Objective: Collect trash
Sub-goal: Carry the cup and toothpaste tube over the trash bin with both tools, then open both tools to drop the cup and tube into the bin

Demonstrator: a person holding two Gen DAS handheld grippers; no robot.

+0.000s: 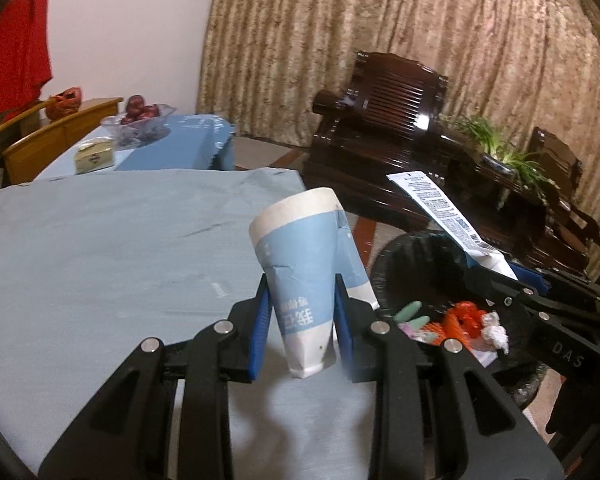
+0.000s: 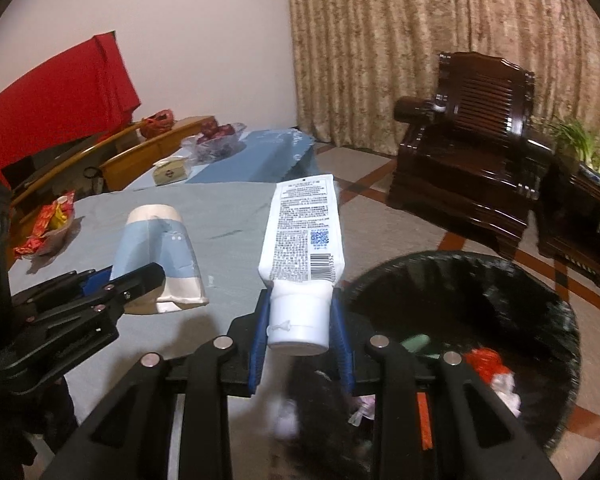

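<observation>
Blue pads of the left gripper (image 1: 303,312) pinch a crumpled paper cup (image 1: 308,272) by its lower half, the cup held rim-up and clear of the grey-blue table (image 1: 100,248), near the table's right edge. From the right wrist view the same cup shows at the left, lifted off the cloth. The right gripper (image 2: 300,320) is clamped on the white cap end of a toothpaste tube (image 2: 302,232), whose flat printed body sticks out forward, over the table edge and just beside the trash bin (image 2: 552,292).

That bin, lined with a black bag, stands on the floor right of the table and already holds several scraps: something orange-red, white crumpled paper (image 1: 494,330) and a pale green piece (what exactly these are is too blurred to say). So part of the collecting looks done, and both claws are loaded with the next two items, neither yet dropped.

What seems left: carry cup and tube over the bin's mouth and let go. On the far left of the table a red and yellow wrapper (image 2: 46,226) lies beside some clear film, probably trash to fetch afterwards. The fruit bowl (image 1: 140,120) on the farther table is likely not part of the job
</observation>
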